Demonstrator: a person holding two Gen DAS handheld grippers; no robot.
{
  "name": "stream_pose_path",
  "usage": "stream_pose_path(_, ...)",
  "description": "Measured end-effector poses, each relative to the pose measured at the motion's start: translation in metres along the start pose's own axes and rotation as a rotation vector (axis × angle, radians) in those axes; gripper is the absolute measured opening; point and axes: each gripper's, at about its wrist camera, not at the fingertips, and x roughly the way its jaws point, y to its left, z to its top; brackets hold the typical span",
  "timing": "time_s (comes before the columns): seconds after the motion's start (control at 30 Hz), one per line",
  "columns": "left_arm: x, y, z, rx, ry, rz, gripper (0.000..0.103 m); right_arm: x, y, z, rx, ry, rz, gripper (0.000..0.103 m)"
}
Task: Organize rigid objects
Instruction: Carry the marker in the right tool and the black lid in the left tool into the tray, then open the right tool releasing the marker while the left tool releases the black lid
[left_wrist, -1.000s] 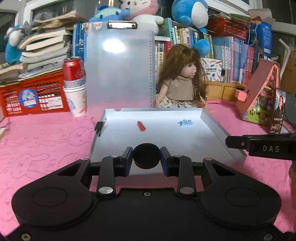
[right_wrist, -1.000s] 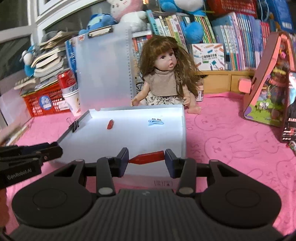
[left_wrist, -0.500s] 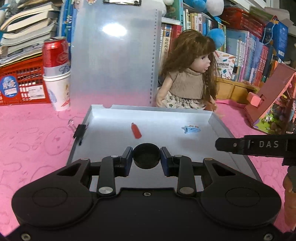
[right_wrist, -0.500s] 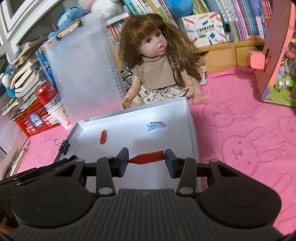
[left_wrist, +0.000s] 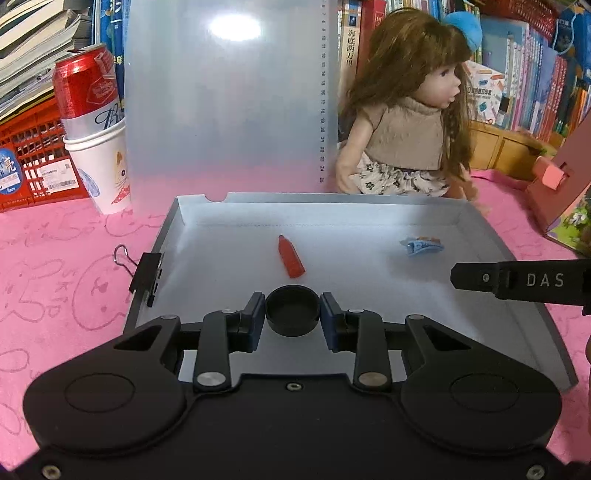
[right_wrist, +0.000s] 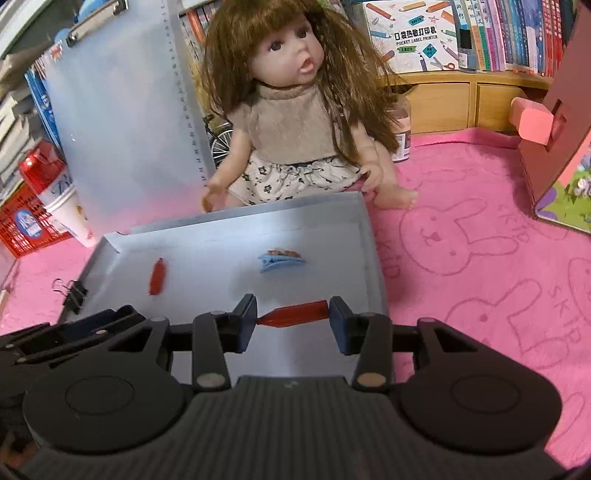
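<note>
A shallow grey tray (left_wrist: 517, 280) (right_wrist: 369, 236) lies on the pink cloth. In it lie a red pen cap (left_wrist: 290, 256) (right_wrist: 157, 276) and a blue hair clip (left_wrist: 421, 245) (right_wrist: 280, 261). My left gripper (left_wrist: 293, 312) is shut on a round black cap (left_wrist: 292, 311), held over the tray's near part. My right gripper (right_wrist: 293, 318) is shut on a second red pen cap (right_wrist: 295, 314), held end to end between the pads above the tray's near right corner. The right gripper's finger (left_wrist: 517, 280) shows at the right of the left wrist view.
A doll (left_wrist: 406, 122) (right_wrist: 295, 110) sits behind the tray. A translucent clipboard (left_wrist: 229, 103) leans upright at the back left, beside a red can in a paper cup (left_wrist: 92, 122). A black binder clip (left_wrist: 146, 277) grips the tray's left wall. A pink cardboard house (right_wrist: 561, 122) stands right.
Both grippers have moved forward and lower over the tray, so the tray, the doll and the items in it look larger. Each grip is unchanged.
</note>
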Motion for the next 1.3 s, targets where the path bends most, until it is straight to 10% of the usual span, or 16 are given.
stream_pose_path(1.13, 0.027, 0.007, 0.010, -0.009, 0.006, 0.044, 0.031, 0.028, 0.009, 0.002, -0.045, -0.055, -0.039, 0.049)
stream_pose_path(1.3, 0.022, 0.009, 0.009, -0.024, -0.011, 0.015, 0.040, 0.024, 0.007, 0.001, -0.043, -0.068, -0.010, 0.067)
